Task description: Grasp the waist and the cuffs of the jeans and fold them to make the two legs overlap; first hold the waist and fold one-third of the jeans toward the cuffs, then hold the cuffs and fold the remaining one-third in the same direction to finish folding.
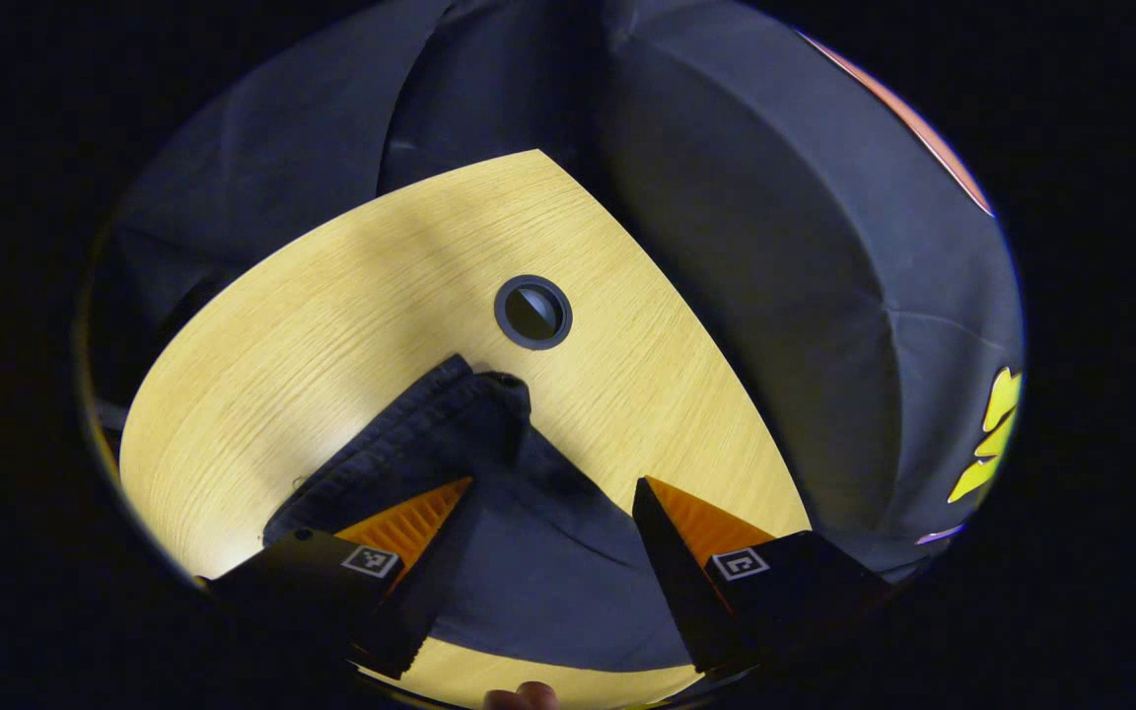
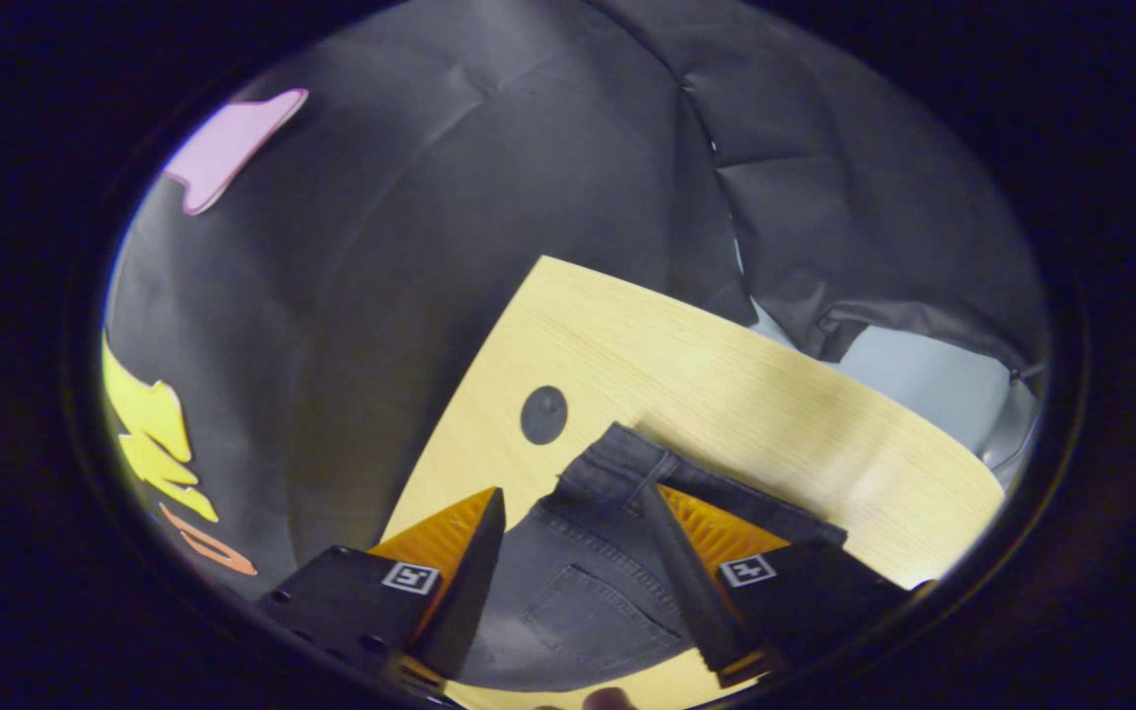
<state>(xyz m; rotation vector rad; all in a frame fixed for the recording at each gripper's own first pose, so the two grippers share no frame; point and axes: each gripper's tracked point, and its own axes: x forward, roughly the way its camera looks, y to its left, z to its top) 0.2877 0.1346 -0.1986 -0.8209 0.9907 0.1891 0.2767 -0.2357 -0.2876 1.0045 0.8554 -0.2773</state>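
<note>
Jeans of dark blue denim point(image 2: 588, 582) lie on the pale wood-grain tabletop point(image 1: 331, 325), just short of the round dark cable grommet point(image 1: 532, 313) set into it. Judging by how the cloth lies, the work is at its first step: taking hold of the waist and the cuffs so the two legs can be laid one over the other.

In the right gripper view the right gripper point(image 2: 573, 537) stands with its jaws apart over the waistband point(image 2: 627, 463) and back pocket point(image 2: 593, 616), the waistband's corner nearest the grommet. In the left gripper view the left gripper point(image 1: 553, 498) is likewise spread wide, with a bunched hem-like end of the denim point(image 1: 450, 404) reaching from between its fingers toward the grommet; whether this is a cuff I cannot tell for certain.

Next, each gripper likely needs to drop onto an edge of the fabric and close, catching enough layers of cloth to lift it.
</note>
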